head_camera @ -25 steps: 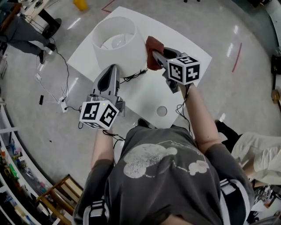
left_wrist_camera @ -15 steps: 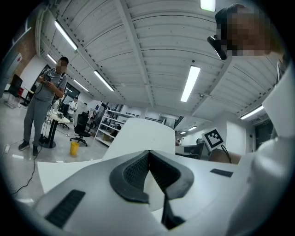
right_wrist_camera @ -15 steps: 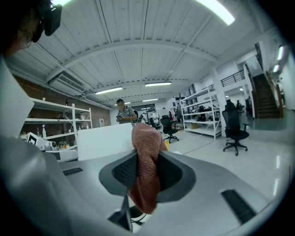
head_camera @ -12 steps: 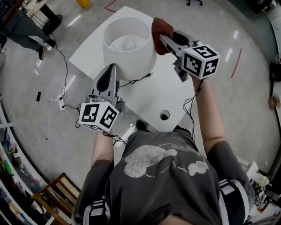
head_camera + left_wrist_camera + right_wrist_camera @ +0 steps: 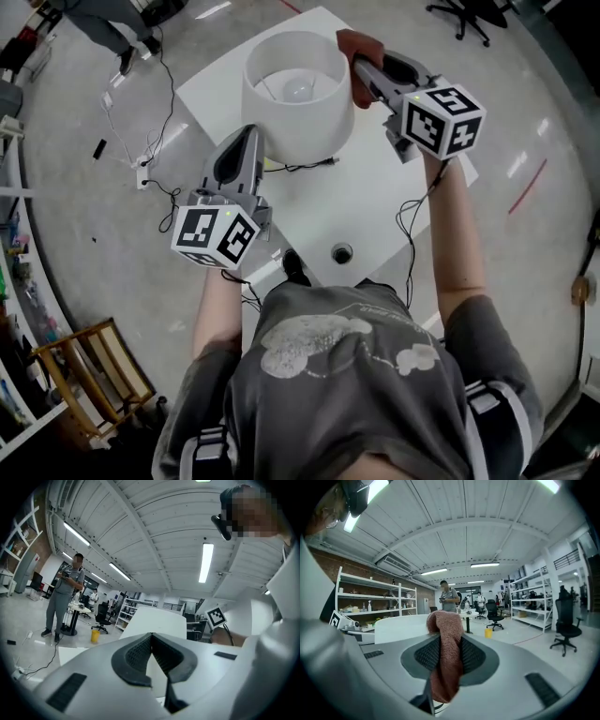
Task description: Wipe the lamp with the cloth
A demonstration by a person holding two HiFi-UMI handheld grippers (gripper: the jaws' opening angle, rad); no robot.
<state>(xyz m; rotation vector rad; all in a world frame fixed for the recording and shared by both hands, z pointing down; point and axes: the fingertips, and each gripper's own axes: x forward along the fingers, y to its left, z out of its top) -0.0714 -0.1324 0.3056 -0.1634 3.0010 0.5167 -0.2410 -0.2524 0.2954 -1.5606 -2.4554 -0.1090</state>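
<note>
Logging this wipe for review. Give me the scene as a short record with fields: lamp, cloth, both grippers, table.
lamp: white, drum-shaped, upright, bulb visible inside
table: white, lamp stands on it
cloth: reddish-brown, at the lamp's top rim, person's right side
right gripper: shut on cloth
left gripper: shut, nothing between the jaws, tip by the lamp's near side; contact unclear
cable: black, lying on table by the lamp

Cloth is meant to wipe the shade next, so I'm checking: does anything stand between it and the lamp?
Nothing visible does. The cloth, clamped in the right hand-held gripper, sits right beside the lamp at its upper rim, with no object between. The cable lies lower, on the table.
</note>
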